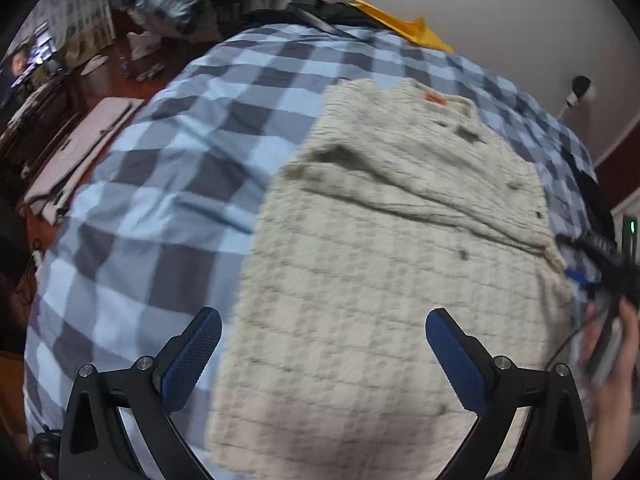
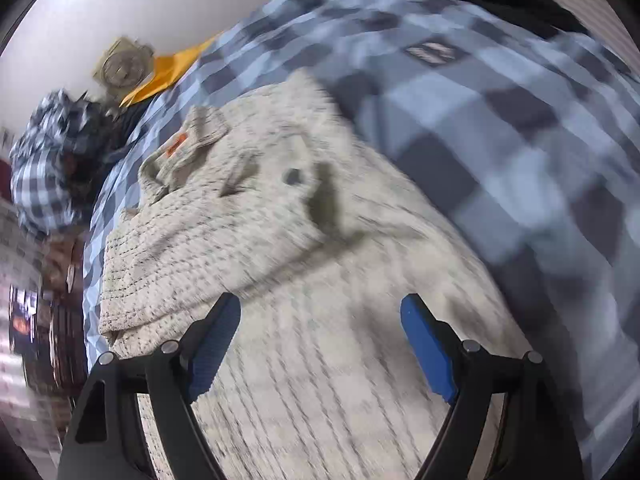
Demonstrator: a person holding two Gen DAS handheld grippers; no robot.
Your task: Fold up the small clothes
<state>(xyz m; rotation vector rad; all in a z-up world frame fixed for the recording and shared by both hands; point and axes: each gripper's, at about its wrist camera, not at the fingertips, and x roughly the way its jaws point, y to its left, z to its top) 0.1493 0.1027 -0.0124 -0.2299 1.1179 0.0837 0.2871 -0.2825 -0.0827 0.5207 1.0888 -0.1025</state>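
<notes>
We see a cream knitted garment (image 1: 384, 264) lying on a bed covered by a blue, grey and white checked sheet (image 1: 168, 168). Its long axis runs away from both cameras, with the collar end and a small orange label (image 1: 434, 98) farthest off and the broad lower part nearest the fingers. The knit is thick and waffle-textured, crossed by faint grey lines. A folded flap lies across its upper part, forming a raised ridge, and a few dark buttons or holes show near the collar; we cannot tell which.

The left hand-held gripper (image 1: 324, 354) hangs above the lower part of the garment, its jaws released and spread wide, with nothing between the blue, finely textured pads (image 1: 192, 360). The right hand-held gripper (image 2: 320, 344) is likewise released above the same cloth, its blue pads apart and empty.

The left view alone shows a person's hand (image 1: 612, 368) at the right edge holding a dark device, a reddish-brown floor (image 1: 100, 76) with a pale flat board on it, and a small white camera-like thing by the wall. The right view alone shows a dark rectangular patch (image 2: 434, 53) on the sheet. Both views show a yellow thing (image 1: 404, 24) at the head of the bed beside a round beige fan (image 2: 122, 66), and a crumpled checked pillow (image 2: 44, 160). The right view is heavily blurred.
</notes>
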